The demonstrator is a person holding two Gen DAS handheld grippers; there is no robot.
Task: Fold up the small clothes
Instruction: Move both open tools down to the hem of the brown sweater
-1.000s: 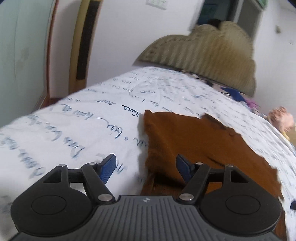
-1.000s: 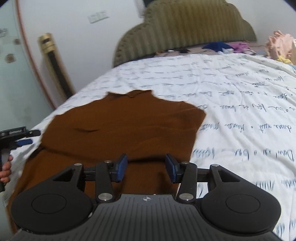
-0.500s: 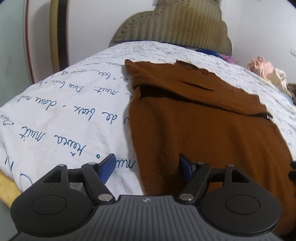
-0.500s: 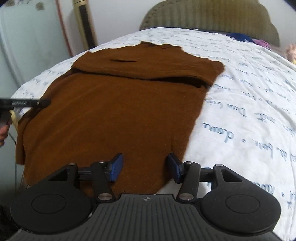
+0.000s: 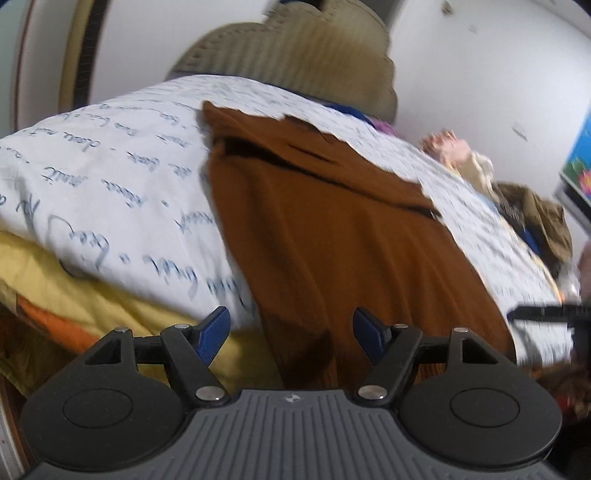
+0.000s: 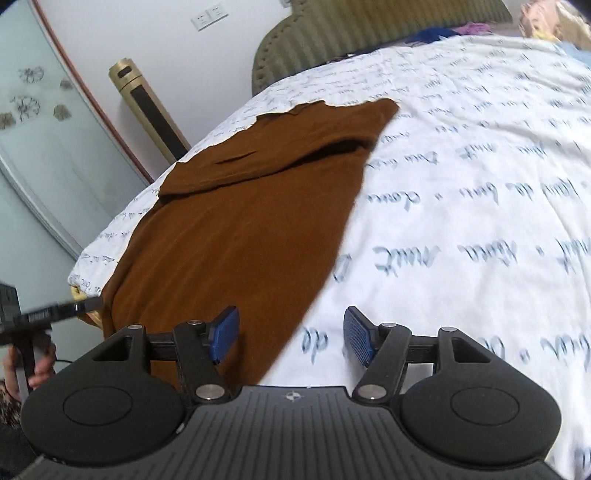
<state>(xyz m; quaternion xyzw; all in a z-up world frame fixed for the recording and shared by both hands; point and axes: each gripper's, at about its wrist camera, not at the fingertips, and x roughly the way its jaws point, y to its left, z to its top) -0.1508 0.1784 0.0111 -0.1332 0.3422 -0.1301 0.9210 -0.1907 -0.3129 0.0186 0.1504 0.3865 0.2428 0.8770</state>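
sweater (image 6: 236, 229) is hanging off the bed (image 6: 461, 166) edge; both grippers (image 5: 291, 332) (image 6: 291, 338) are sitting open, so pinch both hem corners evenly.

Bed (image 6: 461, 206) — script-printed white cover — carries a brown garment (image 6: 236, 229).

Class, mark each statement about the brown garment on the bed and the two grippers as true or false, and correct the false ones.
1. The brown garment lies spread on the white bedspread printed with blue handwriting. True.
2. The left gripper is clamped shut on the garment. False: its jaws stand open, holding nothing.
3. The far end of the garment is folded back over itself. True.
4. The right gripper is open, with the garment's right edge running between its fingers. True.
5. The headboard is bright red. False: it is an olive, ribbed headboard.
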